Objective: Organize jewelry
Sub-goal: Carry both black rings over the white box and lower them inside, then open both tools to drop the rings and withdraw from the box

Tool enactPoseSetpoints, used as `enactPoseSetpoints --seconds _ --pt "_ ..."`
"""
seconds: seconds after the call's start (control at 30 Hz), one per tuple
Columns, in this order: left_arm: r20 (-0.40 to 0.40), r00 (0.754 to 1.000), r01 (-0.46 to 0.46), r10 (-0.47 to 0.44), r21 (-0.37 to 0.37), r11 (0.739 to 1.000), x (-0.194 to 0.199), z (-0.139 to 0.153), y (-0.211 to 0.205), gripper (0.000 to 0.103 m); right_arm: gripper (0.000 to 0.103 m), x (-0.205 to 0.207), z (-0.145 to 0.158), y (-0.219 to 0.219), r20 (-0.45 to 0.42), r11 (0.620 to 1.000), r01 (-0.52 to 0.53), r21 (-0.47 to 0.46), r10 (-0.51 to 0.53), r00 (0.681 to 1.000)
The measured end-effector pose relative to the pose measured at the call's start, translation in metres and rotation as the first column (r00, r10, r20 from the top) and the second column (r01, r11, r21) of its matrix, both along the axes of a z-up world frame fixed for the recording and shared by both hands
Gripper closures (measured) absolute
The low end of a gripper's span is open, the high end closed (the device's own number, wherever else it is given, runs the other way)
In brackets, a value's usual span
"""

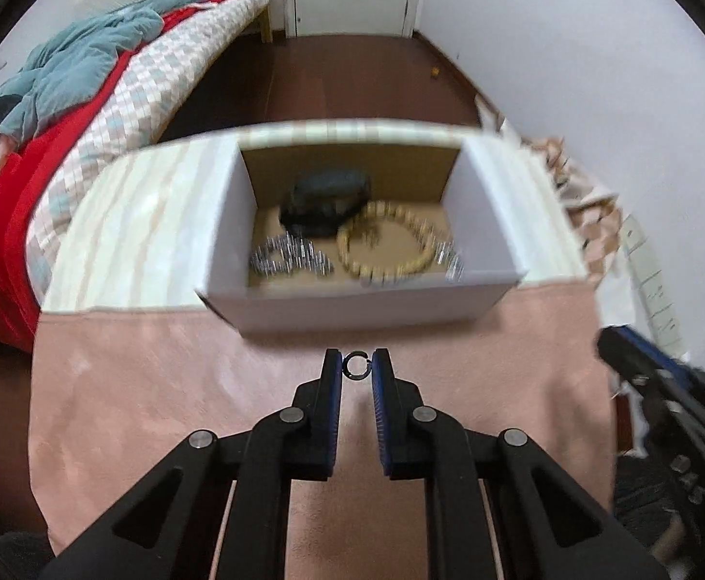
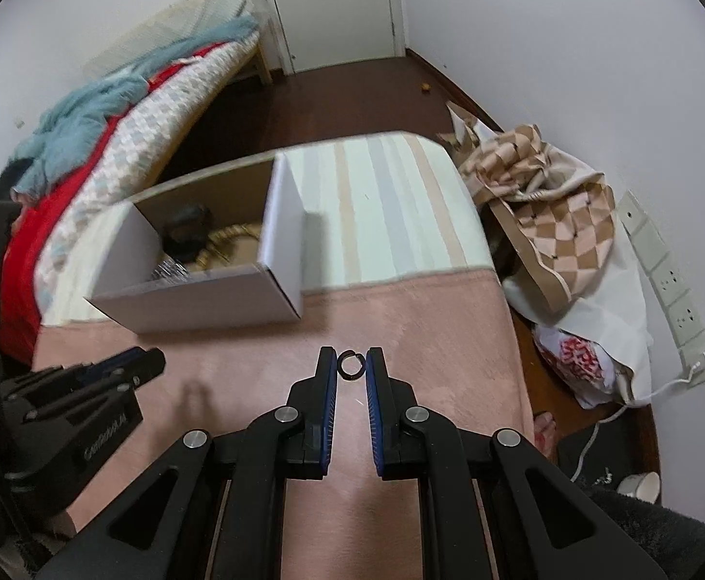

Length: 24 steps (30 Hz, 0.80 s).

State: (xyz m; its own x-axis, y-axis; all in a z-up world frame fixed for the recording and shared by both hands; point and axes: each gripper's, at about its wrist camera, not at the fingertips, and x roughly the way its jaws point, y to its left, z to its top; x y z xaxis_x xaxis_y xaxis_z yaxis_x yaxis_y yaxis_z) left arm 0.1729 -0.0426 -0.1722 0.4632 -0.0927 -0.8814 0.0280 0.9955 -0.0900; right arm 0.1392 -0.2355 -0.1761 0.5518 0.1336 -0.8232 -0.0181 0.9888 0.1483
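Here, the left gripper [image 1: 357,365] is pinching a small dark metal hoop earring [image 1: 356,366] above the pink cloth [image 1: 159,386], facing the white cardboard box [image 1: 362,304]. The right gripper [image 2: 351,362] is gripping a second small dark hoop [image 2: 351,364], nearly closed.

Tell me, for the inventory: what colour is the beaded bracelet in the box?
Tan beaded bracelet, clearest in left wrist view.

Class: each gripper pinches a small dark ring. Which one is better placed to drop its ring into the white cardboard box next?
Left. The left gripper faces the white cardboard box directly ahead; for the right gripper it sits off left.
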Motion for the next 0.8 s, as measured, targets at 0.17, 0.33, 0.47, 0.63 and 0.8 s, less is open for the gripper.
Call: enactPoseSetpoints --seconds 0.17,0.33,0.47,0.63,0.8 --pt "0.018 1.0 -0.018 0.019 -0.067 0.998 0.034 0.032 0.021 0.093 0.09 0.036 0.025 0.013 0.019 0.995 -0.047 0.083 0.046 0.999" --pt "-0.057 0.998 -0.023 0.019 -0.082 0.996 0.077 0.022 0.034 0.093 0.09 0.09 0.025 0.037 -0.03 0.985 -0.102 0.137 0.107 0.994" --pt "-0.134 0.991 -0.044 0.032 -0.094 0.995 0.1 0.008 0.044 0.093 0.09 0.124 0.008 0.054 -0.113 0.978 -0.14 0.153 0.158 0.981" --pt "-0.174 0.983 -0.083 0.067 -0.084 0.993 0.111 0.007 0.05 0.087 0.09 0.149 -0.013 0.063 -0.219 0.971 -0.165 0.176 0.202 0.955" --pt "-0.123 0.989 -0.093 0.084 -0.069 0.993 0.109 0.021 0.056 0.036 0.081 0.153 -0.011 0.062 -0.241 0.971 -0.165 0.176 0.205 0.949"
